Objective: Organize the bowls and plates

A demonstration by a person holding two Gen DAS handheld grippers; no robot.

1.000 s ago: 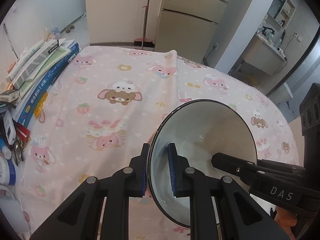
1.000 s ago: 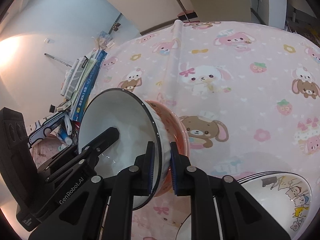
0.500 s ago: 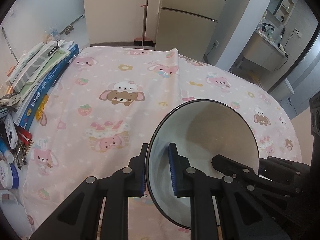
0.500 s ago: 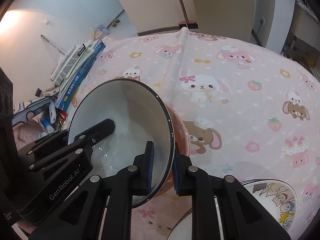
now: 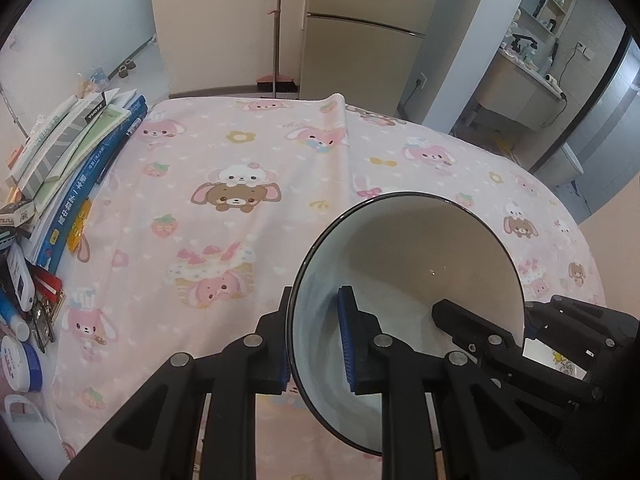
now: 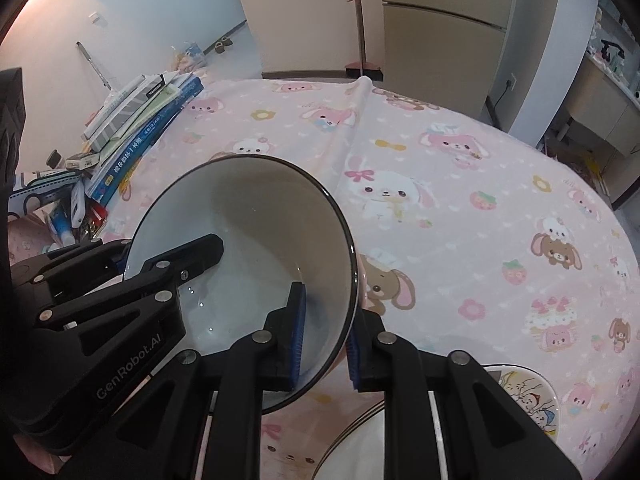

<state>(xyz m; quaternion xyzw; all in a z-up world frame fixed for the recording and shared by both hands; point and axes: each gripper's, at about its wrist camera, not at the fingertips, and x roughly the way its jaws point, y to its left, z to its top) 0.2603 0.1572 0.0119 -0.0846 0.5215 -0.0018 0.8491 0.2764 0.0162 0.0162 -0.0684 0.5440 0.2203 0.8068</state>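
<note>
A white bowl (image 5: pixel 404 264) with a dark rim is held above the pink cartoon tablecloth (image 5: pixel 224 184) by both grippers. My left gripper (image 5: pixel 314 340) is shut on its left rim. My right gripper (image 6: pixel 326 332) is shut on the opposite rim of the same bowl (image 6: pixel 240 248). A pink bowl (image 6: pixel 363 284) shows as a sliver just behind the white bowl's right edge. A cartoon-printed plate (image 6: pixel 524 396) lies at the bottom right, with a dark-rimmed plate (image 6: pixel 352 452) beside it at the bottom edge.
A stack of books (image 5: pixel 76 160) and small clutter (image 5: pixel 24 312) line the table's left edge. A fridge (image 5: pixel 360 28) and a broom (image 5: pixel 276 40) stand beyond the far edge. The tablecloth has a raised fold (image 5: pixel 344 120) down its middle.
Both grippers have lifted the white bowl and tipped it more level. The pink bowl under it is now mostly hidden. The plates have slid lower in the right wrist view.
</note>
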